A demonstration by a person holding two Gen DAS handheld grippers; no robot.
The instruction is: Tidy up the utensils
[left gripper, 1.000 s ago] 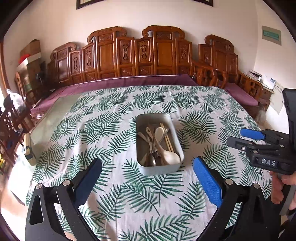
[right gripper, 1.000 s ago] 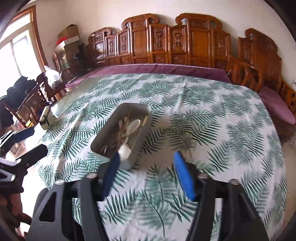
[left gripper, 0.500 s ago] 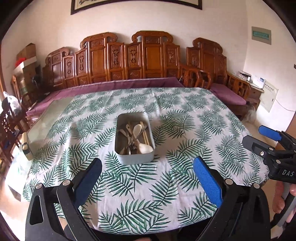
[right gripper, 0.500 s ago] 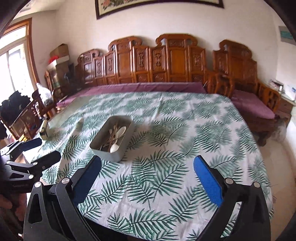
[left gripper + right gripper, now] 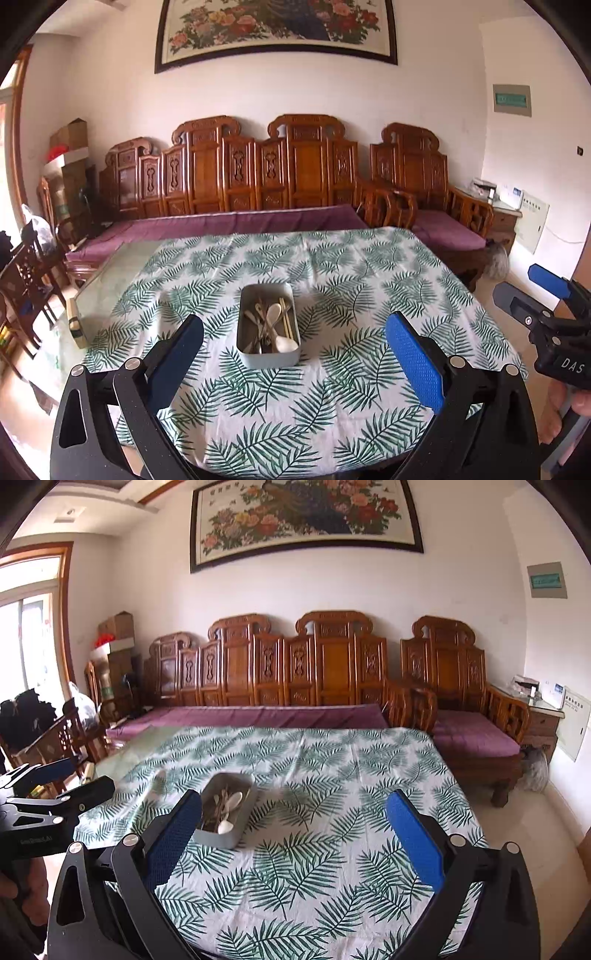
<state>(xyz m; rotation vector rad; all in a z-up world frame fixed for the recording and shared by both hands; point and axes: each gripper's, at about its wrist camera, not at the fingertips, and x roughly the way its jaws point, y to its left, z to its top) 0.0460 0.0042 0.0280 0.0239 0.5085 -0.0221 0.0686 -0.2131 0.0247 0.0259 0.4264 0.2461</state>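
A grey rectangular tray [image 5: 245, 354] stands on the leaf-print tablecloth [image 5: 332, 295]. In it lie white spoons [image 5: 273, 315], metal cutlery and wooden chopsticks [image 5: 287, 323]. The tray also shows in the right wrist view [image 5: 242, 825]. My left gripper [image 5: 295, 358] is open and empty, held back from the table's near edge, in line with the tray. My right gripper [image 5: 295, 834] is open and empty, to the right of the tray and well back from it. Each gripper shows at the edge of the other's view [image 5: 543, 299] [image 5: 55, 786].
A carved wooden bench [image 5: 258, 177] with purple cushions stands behind the table. Wooden chairs [image 5: 26, 280] stand at the left. An armchair [image 5: 476, 720] and a side cabinet [image 5: 543, 716] are at the right. A small object [image 5: 75, 325] lies on the table's bare left strip.
Both grippers have pulled back and up from the table, so the tray looks smaller and farther. The right gripper's jaws have opened wide. The tray has not moved.
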